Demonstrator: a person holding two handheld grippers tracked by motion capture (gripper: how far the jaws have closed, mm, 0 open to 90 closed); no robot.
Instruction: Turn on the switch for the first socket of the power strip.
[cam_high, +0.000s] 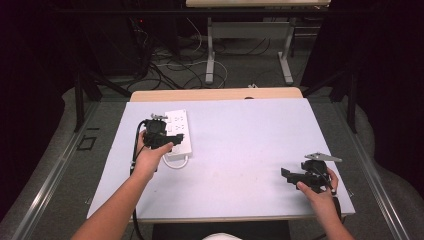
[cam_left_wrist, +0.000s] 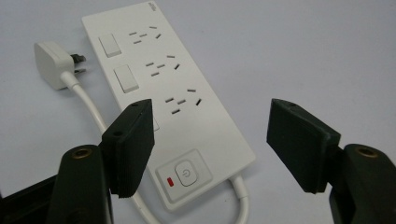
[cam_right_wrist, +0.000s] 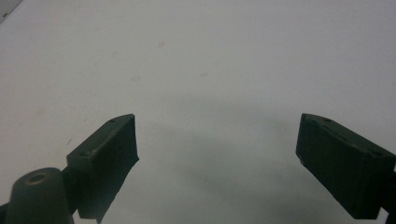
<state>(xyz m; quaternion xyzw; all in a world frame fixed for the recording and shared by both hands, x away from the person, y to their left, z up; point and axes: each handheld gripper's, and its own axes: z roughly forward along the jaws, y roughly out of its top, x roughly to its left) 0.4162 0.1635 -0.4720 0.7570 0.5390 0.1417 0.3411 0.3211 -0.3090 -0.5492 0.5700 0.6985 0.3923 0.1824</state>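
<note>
Nearest the lens in the left gripper view stand the left gripper's (cam_left_wrist: 210, 144) two black fingers (cam_left_wrist: 130, 144), spread wide with nothing pinched between them — the pads touch no part of what lies below. Between and beyond them lies a white power strip (cam_left_wrist: 187, 112), flat on the pale desk (cam_left_wrist: 303, 56). Its near end carries a round power button (cam_left_wrist: 186, 173) with a small red light (cam_left_wrist: 170, 181) beside it; farther along run three sets of socket slots, with two white rocker switches (cam_left_wrist: 125, 78) alongside them. A white cable (cam_left_wrist: 93, 109) leaves the near end, loops beneath the left finger and runs up to a white plug (cam_left_wrist: 55, 63), which lies on the desk just beside the far part of the strip, prongs pointing toward it.

From the high view, the left gripper (cam_high: 167, 137) hangs over the near half of the power strip (cam_high: 179, 127), at the left part of the desk (cam_high: 240, 130), held in the person's left hand (cam_high: 150, 159); the cable's loop (cam_high: 176, 162) peeks out at the strip's near end.

The right gripper (cam_right_wrist: 217, 158) likewise has its fingers (cam_right_wrist: 107, 158) wide apart and empty — bare desk surface (cam_right_wrist: 210, 70) lies under them. In the high view it (cam_high: 290, 175) sits near the right front corner of the desk, held in the right hand (cam_high: 320, 192), well apart from the power strip.
</note>
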